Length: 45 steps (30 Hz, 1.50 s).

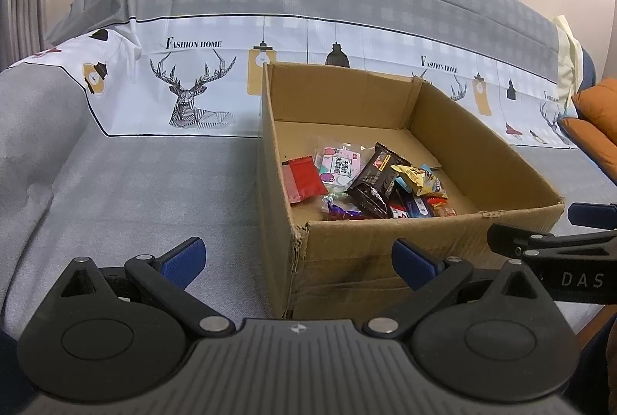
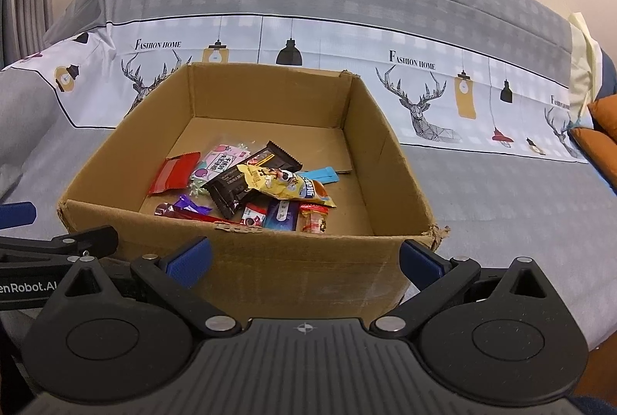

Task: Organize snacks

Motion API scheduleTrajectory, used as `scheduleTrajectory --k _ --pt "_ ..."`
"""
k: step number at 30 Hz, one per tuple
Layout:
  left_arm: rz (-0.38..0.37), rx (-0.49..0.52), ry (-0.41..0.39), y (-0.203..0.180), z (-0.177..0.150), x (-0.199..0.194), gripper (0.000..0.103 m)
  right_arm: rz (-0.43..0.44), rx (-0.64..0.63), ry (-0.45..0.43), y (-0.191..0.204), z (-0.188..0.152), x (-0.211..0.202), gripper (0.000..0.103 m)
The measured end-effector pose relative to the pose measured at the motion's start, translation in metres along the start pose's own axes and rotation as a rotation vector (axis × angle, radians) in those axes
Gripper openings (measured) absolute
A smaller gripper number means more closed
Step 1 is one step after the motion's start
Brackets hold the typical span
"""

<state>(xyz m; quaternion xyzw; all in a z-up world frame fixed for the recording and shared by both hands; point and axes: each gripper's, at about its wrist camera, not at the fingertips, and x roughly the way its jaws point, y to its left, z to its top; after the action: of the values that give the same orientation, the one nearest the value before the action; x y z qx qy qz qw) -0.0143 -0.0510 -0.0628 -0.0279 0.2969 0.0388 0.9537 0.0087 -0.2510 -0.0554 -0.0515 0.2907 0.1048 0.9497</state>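
Box: I see a brown corrugated cardboard box (image 2: 246,260), open-topped and squarish, its near corners frayed and its front wall scuffed.
Snacks: a loose heap of glossy wrappers lies on the box floor toward the near side: a flat red sachet (image 2: 174,172) at left, a pink printed packet (image 2: 216,164), a black crimped-edge bar (image 2: 246,179), a crinkled yellow bag (image 2: 277,181) on top, and a purple wrapper (image 2: 189,208) nearest.
Axis: the black bar's long axis runs from near-left to far-right; the red sachet tilts the same way.
Surface: grey checked fabric (image 2: 482,191), soft and creased, with a white band of stag and lamp prints reading "Fashion Home".
Room: plain pale wall beyond; an orange cushion (image 1: 594,122) at far right.
Left gripper (image 1: 299,262): blue ribbed pads spread wide, nothing between them, near the box's left front corner.
Right gripper (image 2: 304,262): spread wide too, empty, facing the front wall.
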Motion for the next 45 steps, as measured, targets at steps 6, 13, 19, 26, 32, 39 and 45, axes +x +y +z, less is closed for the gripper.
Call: scheduleTrajectory --k 6,13,19,26,32,39,45 --pt "0.000 -0.001 0.000 0.0003 0.0002 -0.0001 0.103 -0.001 -0.003 -0.001 0.0000 0.0000 0.0002 0.103" --pt "-0.001 -0.001 0.001 0.0004 0.0001 0.0000 0.103 -0.001 -0.005 -0.002 0.0002 -0.0002 -0.0001 0.103" --pt "-0.001 -0.002 0.002 0.0005 -0.0001 0.0001 0.103 -0.002 -0.005 -0.002 0.0008 -0.0004 -0.0003 0.103" --pt "-0.003 -0.005 0.007 0.0010 -0.0009 0.0019 0.103 0.000 -0.010 -0.004 -0.0001 0.0007 -0.0008 0.103" --pt "-0.003 -0.006 0.008 0.0010 -0.0012 0.0025 0.103 0.001 -0.013 -0.004 -0.0002 0.0008 -0.0009 0.103" --pt "-0.005 -0.008 0.011 0.0014 -0.0018 0.0026 0.103 0.001 -0.015 -0.005 0.0002 0.0005 -0.0011 0.103" --pt "-0.005 -0.010 0.012 0.0019 -0.0018 0.0027 0.103 0.001 -0.017 -0.006 -0.0001 0.0010 -0.0010 0.103"
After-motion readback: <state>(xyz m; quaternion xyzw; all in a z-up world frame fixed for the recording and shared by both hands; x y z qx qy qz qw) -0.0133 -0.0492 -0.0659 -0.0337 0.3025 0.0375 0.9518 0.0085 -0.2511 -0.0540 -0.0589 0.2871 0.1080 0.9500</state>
